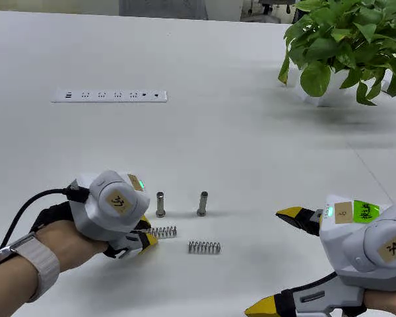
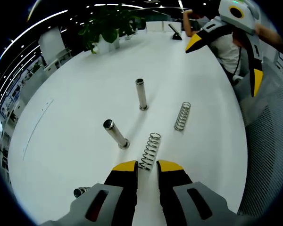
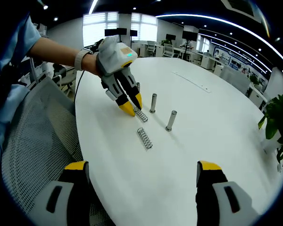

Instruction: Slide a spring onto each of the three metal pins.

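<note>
Two metal pins [image 1: 160, 204] [image 1: 202, 203] stand upright on the white table [image 1: 251, 132]. In the left gripper view they are a near pin [image 2: 115, 133] and a far pin [image 2: 141, 94], and a third pin [image 2: 80, 191] peeks out at the lower left beside the jaw. My left gripper [image 1: 147, 239] [image 2: 147, 165] is low on the table, its jaws nearly together on the near end of a spring [image 1: 162, 232] [image 2: 150, 149] that lies flat. A second spring [image 1: 204, 247] [image 2: 182, 116] lies loose to the right. My right gripper [image 1: 276, 260] [image 3: 142, 165] hovers wide open and holds nothing.
A white power strip [image 1: 109, 96] lies at the far left of the table. A potted green plant [image 1: 346, 46] stands at the far right. A grey mesh chair [image 3: 33, 155] sits at the table's near edge.
</note>
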`<state>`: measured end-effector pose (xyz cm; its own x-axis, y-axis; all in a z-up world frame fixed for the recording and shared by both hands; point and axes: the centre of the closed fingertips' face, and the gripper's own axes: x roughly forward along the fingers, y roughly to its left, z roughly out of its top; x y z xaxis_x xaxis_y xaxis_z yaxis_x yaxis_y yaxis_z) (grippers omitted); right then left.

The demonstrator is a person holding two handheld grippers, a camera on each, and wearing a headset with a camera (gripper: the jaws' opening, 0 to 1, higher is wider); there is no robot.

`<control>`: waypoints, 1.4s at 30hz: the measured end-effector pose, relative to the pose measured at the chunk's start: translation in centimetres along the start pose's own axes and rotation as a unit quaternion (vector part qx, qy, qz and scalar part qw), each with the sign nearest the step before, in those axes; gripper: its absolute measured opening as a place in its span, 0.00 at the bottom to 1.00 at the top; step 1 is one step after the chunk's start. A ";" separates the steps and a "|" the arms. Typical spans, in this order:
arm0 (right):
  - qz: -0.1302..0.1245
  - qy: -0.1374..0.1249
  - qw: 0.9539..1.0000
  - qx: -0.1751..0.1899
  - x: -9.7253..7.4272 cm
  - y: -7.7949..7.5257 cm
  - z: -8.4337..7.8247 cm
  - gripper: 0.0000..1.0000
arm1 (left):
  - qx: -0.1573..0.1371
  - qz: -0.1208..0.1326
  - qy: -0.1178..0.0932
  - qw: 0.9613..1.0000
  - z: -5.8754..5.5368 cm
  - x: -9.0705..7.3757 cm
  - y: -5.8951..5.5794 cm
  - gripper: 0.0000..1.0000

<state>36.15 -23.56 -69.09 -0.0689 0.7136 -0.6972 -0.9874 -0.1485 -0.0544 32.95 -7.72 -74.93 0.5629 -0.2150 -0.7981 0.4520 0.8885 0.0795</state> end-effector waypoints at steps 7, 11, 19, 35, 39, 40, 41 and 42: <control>0.001 -0.001 1.000 -0.002 0.1 -0.1 0.3 0.95 | 0.002 -0.012 0.017 1.000 -0.1 0.2 -0.2 0.13; 0.003 -0.002 1.000 -0.004 0.2 -0.1 0.5 0.95 | 0.013 -0.020 0.034 0.999 -0.1 0.3 -0.4 0.12; 0.007 -0.006 1.000 -0.005 0.6 0.3 1.1 0.94 | 0.015 -0.032 0.054 0.998 -0.3 0.4 -0.5 0.10; 0.029 -0.009 1.000 0.001 1.5 2.2 1.6 0.91 | -0.133 -0.014 -0.046 0.990 -1.1 -1.6 -2.5 0.10; 0.044 -0.010 0.999 0.020 1.8 2.7 2.1 0.89 | -0.140 -0.011 -0.077 0.987 -0.8 -2.7 -2.9 0.10; 0.046 -0.013 0.999 0.019 1.8 2.7 2.3 0.87 | -0.142 -0.010 -0.083 0.986 -0.6 -3.0 -3.1 0.10; 0.049 -0.014 0.999 0.017 1.9 2.7 2.4 0.85 | -0.140 -0.010 -0.089 0.986 -0.5 -3.2 -3.1 0.10; 0.051 -0.014 0.998 0.018 1.9 2.7 2.6 0.84 | -0.138 -0.011 -0.094 0.986 -0.5 -3.4 -3.2 0.10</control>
<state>32.95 -20.85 -68.74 -0.1719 0.7149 -0.6778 -0.9796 -0.1970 0.0406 29.25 -9.66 -72.76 0.6850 -0.2839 -0.6710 0.2745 0.9537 -0.1232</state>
